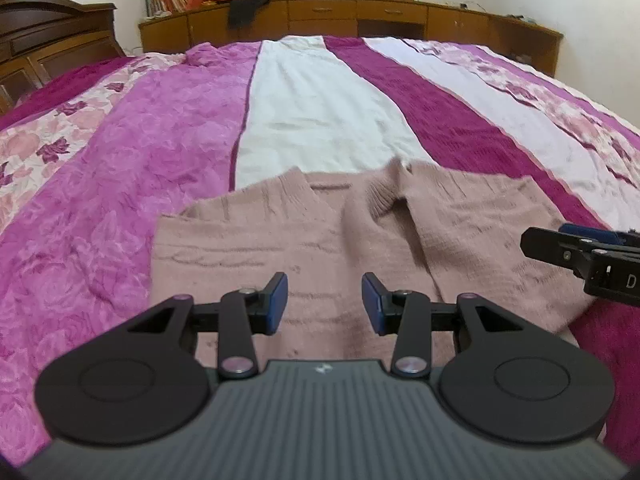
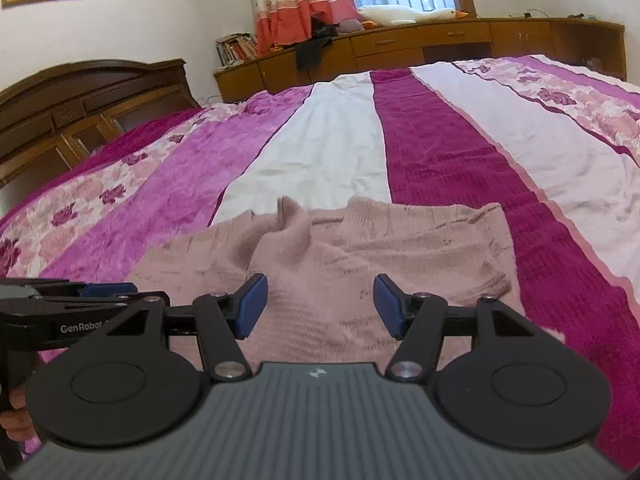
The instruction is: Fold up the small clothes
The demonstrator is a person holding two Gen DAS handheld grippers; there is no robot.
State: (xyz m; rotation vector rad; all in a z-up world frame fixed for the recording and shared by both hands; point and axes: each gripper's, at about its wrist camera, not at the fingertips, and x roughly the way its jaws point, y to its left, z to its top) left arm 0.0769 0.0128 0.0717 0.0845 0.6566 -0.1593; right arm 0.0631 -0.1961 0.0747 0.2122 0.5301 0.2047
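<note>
- A pink sweater (image 1: 280, 240) lies partly folded at the near edge of the bed (image 1: 120, 160), over the white and magenta stripes of the cover.
- The left gripper (image 1: 324, 304) hangs over the sweater's near part, jaws wide apart, holding nothing.
- The right gripper (image 2: 320, 306) hangs just beside it to the right, jaws wide apart, empty.

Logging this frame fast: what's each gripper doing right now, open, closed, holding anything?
Left gripper: open, holding nothing, fingers above the pink sweater.
Right gripper: open, holding nothing, also over the sweater.
</note>
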